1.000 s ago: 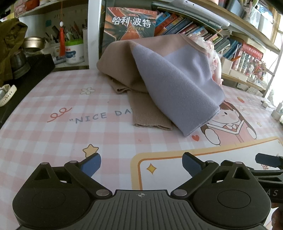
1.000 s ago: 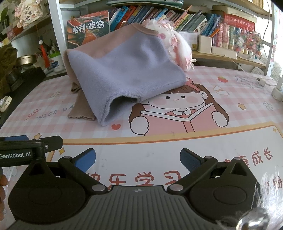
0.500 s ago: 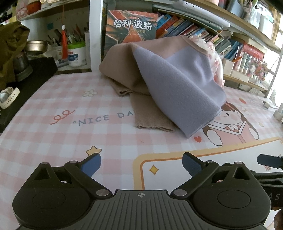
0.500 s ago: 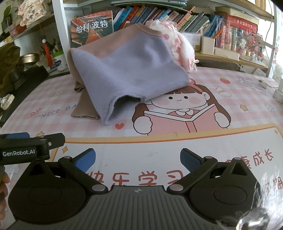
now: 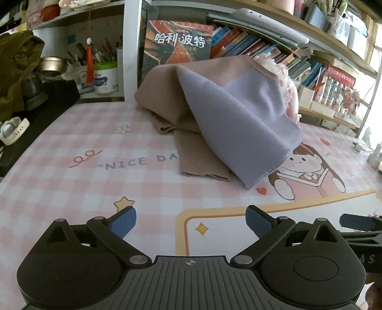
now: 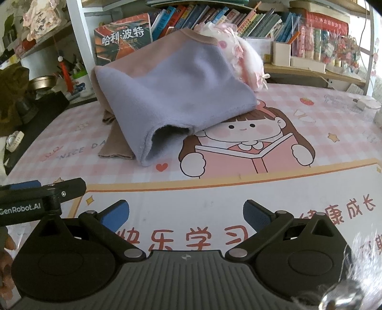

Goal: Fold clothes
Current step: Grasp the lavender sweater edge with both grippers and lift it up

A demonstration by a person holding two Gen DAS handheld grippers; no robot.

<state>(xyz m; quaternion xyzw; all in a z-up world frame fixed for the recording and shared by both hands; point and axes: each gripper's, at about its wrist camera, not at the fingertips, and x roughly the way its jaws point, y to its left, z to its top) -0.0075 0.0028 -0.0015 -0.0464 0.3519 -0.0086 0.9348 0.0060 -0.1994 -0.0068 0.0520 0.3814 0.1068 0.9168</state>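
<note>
Both grippers w/ fingers spread apart, holding nothing: left gripper [image 5: 191,220] and right gripper [image 6: 186,214] hover side by side over the tabletop's [image 5: 71,190] near edge. Lavender/tan garment [image 6: 172,95] lies heaped toward the far edge, against the bookshelf [image 6: 214,16].

**Around the table: non-task things**

A pink checked table mat [image 5: 71,190] with a cartoon girl print [image 6: 246,147] and the words "NICE DAY" covers the table. Behind it, on the shelf, a Harry Potter book [image 5: 177,45] stands upright w/ a row of books [image 6: 214,16] at its right. At left: a white pen pot [image 5: 106,77], a red tassel [image 5: 89,62] hanging in front of it, a metal bowl [image 5: 52,64], and a white watch [image 5: 13,130] on a black surface.
</note>
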